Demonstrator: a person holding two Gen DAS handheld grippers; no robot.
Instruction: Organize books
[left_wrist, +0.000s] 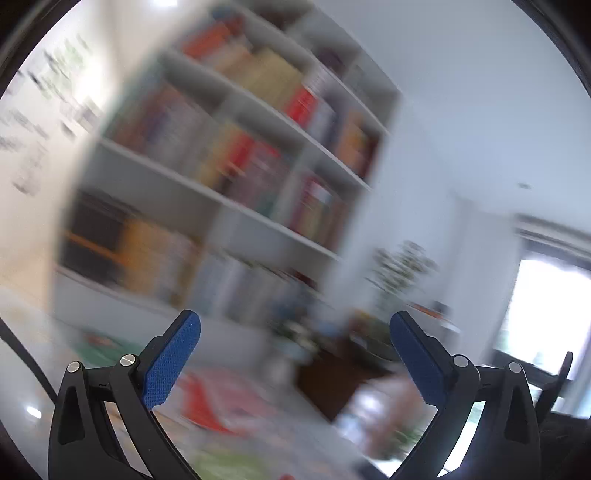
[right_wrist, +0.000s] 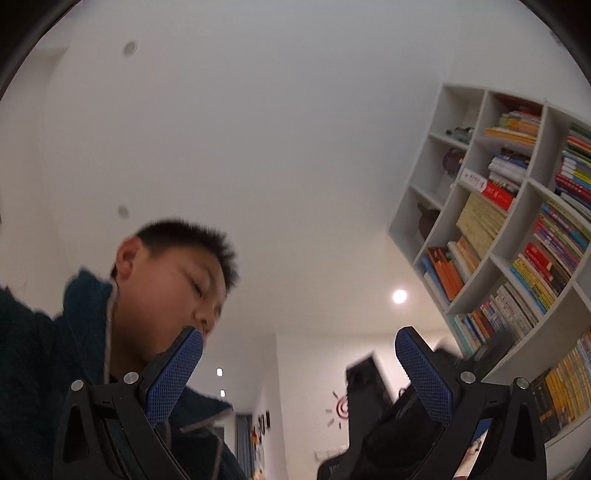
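In the left wrist view, blurred by motion, a white bookshelf (left_wrist: 229, 206) full of coloured books fills the middle and left. Loose books (left_wrist: 218, 402) with red and green covers lie on a light table (left_wrist: 26, 369) below it. My left gripper (left_wrist: 295, 328) is open, its blue pads wide apart with nothing between them, held above the table short of the shelf. In the right wrist view my right gripper (right_wrist: 299, 343) is also open and empty, tilted up toward the ceiling. The same bookshelf (right_wrist: 513, 258) stands at the right, with upright and stacked books in its compartments.
A person in a dark blue top (right_wrist: 33, 362) leans in at the left of the right wrist view, close to the gripper. A potted plant (left_wrist: 402, 269), a dark cabinet (left_wrist: 332, 373) and a bright window (left_wrist: 546, 310) lie right of the shelf. A dark device (right_wrist: 373, 402) rises between the right fingers.
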